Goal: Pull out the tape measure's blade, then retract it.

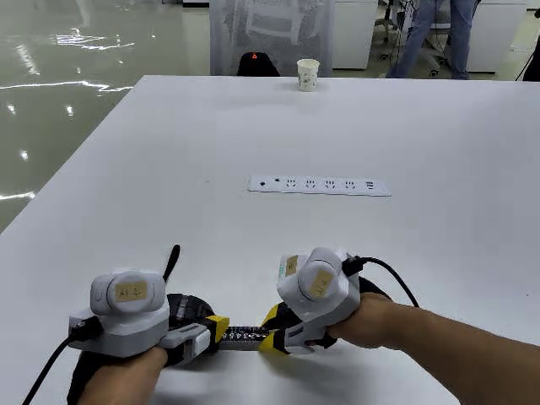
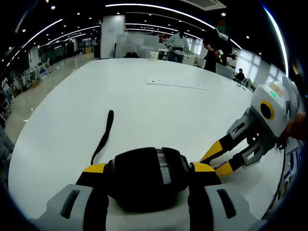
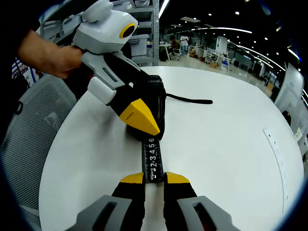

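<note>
Closest to the lens are the two grippers, both sitting low at the near edge of the white table point(image 1: 337, 126). The left gripper point(image 1: 215, 327) has its jaws set fairly wide, and they squeeze the black tape measure point(image 1: 187, 307) from both sides. You can see the body wedged between the yellow tips in the left gripper view. The right gripper point(image 1: 272, 335) is pinched down narrow on the tip of the blade point(image 1: 243, 335).

Around it, a white power strip point(image 1: 319, 185) lies flat mid-table, well apart from the action. A paper cup point(image 1: 308, 74) stands way back near the far edge. The tape's black strap point(image 1: 172, 261) trails off the case toward the far side of the table. People are standing around in the background.

As for direction, only a short bit of blade is out. It runs side to side in the head view, from the case on the left straight over to the right gripper, lying low over the tabletop. In the right gripper view the blade points dead ahead into the case, and the numbers 2 to 6 are readable.
</note>
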The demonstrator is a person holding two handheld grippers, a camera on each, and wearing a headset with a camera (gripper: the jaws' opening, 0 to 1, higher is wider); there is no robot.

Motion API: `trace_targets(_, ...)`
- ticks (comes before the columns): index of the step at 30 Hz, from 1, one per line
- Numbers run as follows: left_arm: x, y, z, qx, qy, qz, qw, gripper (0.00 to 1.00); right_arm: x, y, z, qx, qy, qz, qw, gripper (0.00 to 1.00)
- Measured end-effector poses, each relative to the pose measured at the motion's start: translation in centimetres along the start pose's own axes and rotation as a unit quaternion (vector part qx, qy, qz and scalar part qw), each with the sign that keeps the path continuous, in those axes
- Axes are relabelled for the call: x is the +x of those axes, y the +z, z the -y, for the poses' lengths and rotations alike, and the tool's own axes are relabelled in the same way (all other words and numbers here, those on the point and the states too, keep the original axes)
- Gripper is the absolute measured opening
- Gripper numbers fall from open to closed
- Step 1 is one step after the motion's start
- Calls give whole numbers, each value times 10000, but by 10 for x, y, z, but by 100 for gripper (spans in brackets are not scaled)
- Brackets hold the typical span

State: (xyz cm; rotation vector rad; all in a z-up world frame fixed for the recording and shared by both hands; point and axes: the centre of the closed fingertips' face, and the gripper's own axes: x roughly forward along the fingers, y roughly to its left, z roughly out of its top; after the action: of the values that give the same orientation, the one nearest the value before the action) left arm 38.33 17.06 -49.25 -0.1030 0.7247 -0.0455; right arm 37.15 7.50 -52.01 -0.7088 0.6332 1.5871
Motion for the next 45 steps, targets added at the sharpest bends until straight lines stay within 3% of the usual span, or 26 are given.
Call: trace_targets(45, 0, 0, 0, -84, -24, 1, 10000, 62, 31, 37, -3, -33, 158, 421, 9990, 11)
